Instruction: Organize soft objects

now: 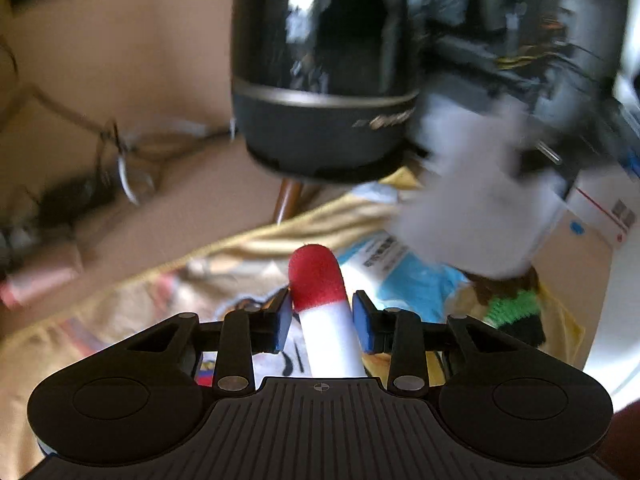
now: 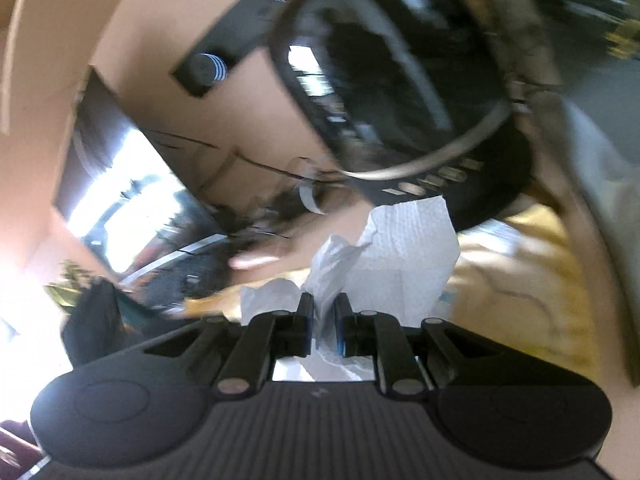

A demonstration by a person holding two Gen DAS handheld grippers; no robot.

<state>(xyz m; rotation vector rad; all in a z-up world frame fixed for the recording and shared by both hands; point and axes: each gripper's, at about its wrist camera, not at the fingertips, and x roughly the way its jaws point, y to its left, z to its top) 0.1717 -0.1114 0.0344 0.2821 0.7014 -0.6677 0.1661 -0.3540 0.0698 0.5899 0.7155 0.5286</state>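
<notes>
Blurred black helmet [image 2: 400,92] above tissue [image 2: 400,248]

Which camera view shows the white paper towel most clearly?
The right wrist view. There the white paper towel fills the centre, sharp enough to show its embossed texture, pinched between the fingers of the right hand-held gripper. The left wrist view shows it only as a blurred white shape at the right, near the glossy black appliance.
</notes>
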